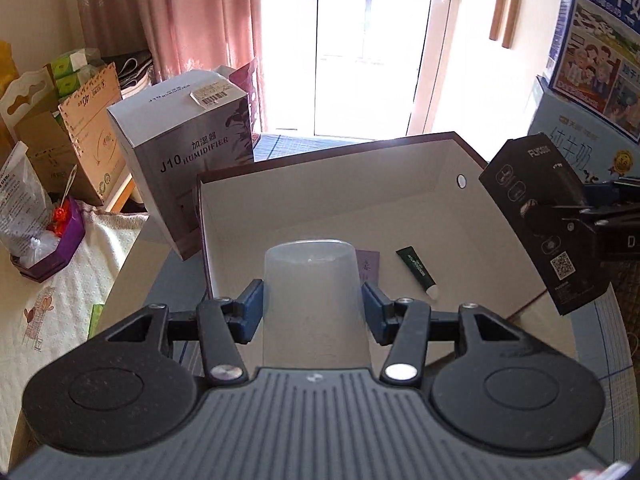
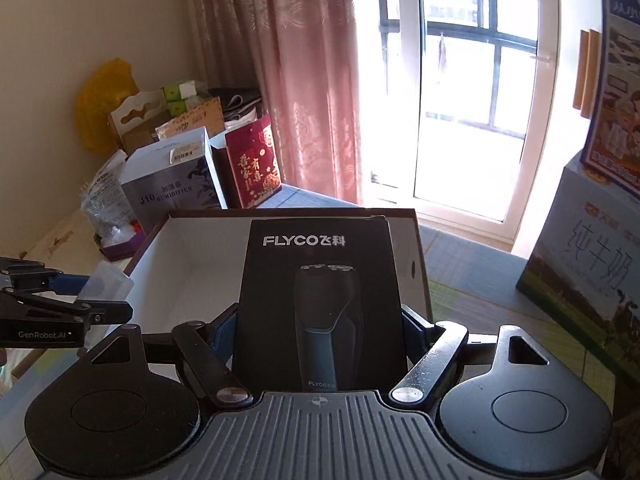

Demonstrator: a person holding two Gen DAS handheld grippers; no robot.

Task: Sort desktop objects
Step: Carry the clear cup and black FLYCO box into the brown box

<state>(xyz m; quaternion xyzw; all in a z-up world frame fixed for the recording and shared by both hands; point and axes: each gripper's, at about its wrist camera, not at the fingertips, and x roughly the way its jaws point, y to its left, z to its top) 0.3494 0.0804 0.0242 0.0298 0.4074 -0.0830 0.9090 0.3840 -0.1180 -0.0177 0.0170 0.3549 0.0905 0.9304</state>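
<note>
Now pinching a translucent plastic cup (image 1: 314, 300) in left gripper (image 1: 313, 308), above near edge of open white box (image 1: 400, 208). Clamped in right gripper (image 2: 320, 336): black shaver package (image 2: 320, 300), upright, near box's right side. Inside box, small dark tube (image 1: 418, 270).

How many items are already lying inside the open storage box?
2. A dark tube lies on the floor of the box, and a small purple card beside it, partly behind the held plastic cup. The cup may hide more.
</note>
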